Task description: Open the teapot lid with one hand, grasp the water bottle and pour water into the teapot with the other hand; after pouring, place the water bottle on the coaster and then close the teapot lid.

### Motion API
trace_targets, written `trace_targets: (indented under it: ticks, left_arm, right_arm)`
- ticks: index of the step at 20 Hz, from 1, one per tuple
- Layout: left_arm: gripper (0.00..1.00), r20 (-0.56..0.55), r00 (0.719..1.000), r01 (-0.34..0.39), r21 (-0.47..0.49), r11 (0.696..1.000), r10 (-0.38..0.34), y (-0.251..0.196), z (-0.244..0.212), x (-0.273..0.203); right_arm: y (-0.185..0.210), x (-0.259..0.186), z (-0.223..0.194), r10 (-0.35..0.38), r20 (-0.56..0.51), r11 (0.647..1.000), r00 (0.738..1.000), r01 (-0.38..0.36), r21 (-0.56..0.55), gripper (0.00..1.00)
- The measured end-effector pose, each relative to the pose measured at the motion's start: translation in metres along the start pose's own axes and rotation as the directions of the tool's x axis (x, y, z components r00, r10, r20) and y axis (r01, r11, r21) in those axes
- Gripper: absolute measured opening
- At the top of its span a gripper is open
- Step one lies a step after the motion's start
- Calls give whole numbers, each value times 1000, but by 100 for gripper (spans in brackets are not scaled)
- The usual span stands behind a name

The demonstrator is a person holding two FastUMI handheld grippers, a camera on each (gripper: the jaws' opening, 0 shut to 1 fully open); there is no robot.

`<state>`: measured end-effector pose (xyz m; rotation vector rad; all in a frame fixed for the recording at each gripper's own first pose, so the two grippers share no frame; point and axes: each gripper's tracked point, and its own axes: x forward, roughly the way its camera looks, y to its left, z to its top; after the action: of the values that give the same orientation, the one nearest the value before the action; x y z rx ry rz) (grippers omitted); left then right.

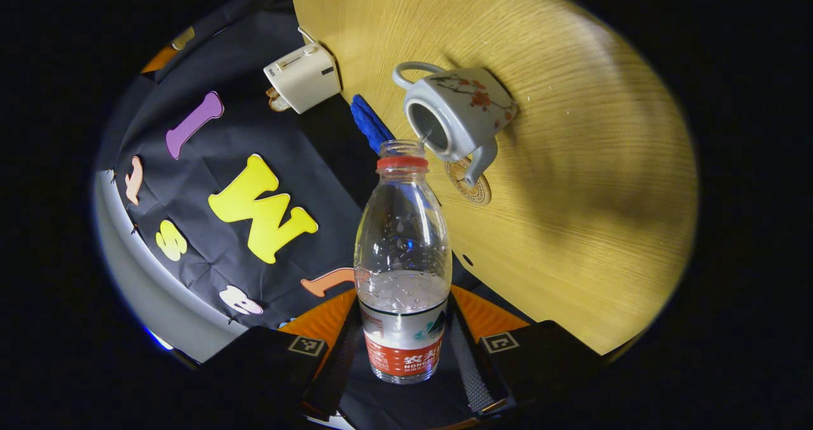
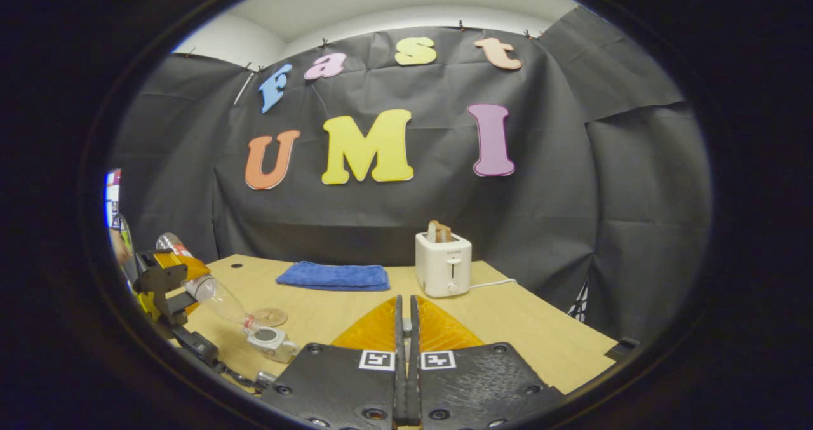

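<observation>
1. We see the table [image 1: 571,163] bearing the teapot [image 1: 458,115], lid off, its spout end over the coaster [image 1: 473,188]; ceramic, heavy, breakable, so we would steady it by the handle.
2. The water bottle [image 1: 403,271], uncapped and part full, is thin, light and wet-slick; the left gripper [image 1: 403,354] pinches its labelled base, tilting the mouth to the teapot opening, where a thin stream seems to run.
3. The right gripper view adds the toaster [image 2: 443,263], the blue cloth [image 2: 333,275] and the right gripper [image 2: 406,366], its fingers pressed together; whether they pinch the lid, we cannot tell.

A white toaster [image 2: 443,263] holding toast stands near a folded blue cloth [image 2: 333,275].
</observation>
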<state>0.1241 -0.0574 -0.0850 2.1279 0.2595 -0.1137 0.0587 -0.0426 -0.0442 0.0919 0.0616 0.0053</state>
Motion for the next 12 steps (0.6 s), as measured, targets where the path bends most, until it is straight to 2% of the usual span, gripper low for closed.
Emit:
trace_targets:
  ticks: [2,6,7,12]
  left_arm:
    - [70,-19,1000,-8,24,1000,9,6,-7,0]
    - [78,-20,1000,-4,54,999,5,6,-7,-1]
    - [74,-20,1000,-2,56,998,3,8,-8,-2]
    - [74,-10,1000,-4,74,997,5,12,-1,-3]
  right_arm:
    - [-1,0,2,-5,4,1000,1000,5,0,0]
    - [-4,2,-1,-9,-3,1000,1000,9,7,0]
    - [-4,3,-2,-10,-6,1000,1000,10,7,0]
    - [-12,3,-2,-29,-7,1000,1000,29,6,0]
